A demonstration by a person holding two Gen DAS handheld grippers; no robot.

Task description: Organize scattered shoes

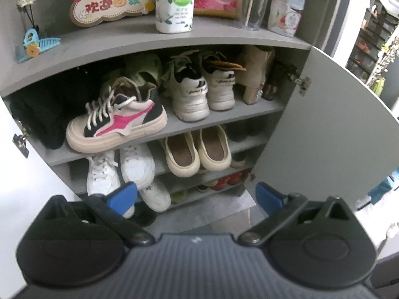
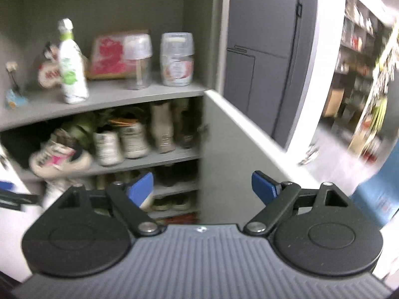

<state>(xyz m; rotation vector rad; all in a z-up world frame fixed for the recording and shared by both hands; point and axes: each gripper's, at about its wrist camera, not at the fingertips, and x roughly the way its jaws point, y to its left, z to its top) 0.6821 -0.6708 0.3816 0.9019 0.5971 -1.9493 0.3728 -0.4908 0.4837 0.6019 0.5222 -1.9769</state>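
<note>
A cream sneaker with a pink stripe (image 1: 117, 122) lies sideways on the top shoe shelf (image 1: 224, 117) of the grey cabinet, its toe overhanging the front edge; it shows blurred in the right wrist view as the pink-striped sneaker (image 2: 59, 160). Beside it stand a pair of white trainers (image 1: 202, 94) and tan boots (image 1: 256, 72). On the shelf below sit white sneakers (image 1: 122, 169) and cream slip-ons (image 1: 199, 154). My left gripper (image 1: 195, 198) hangs open and empty in front of the lower shelves. My right gripper (image 2: 202, 188) is open and empty, near the edge of the open door (image 2: 239, 154).
The cabinet top (image 1: 119, 37) holds a welcome sign (image 1: 112, 2), a white bottle (image 1: 174, 2), a pink picture, jars and a small blue ornament (image 1: 35, 44). Both doors stand open; the right door (image 1: 336, 129) swings out toward me. A room with shelving lies to the right.
</note>
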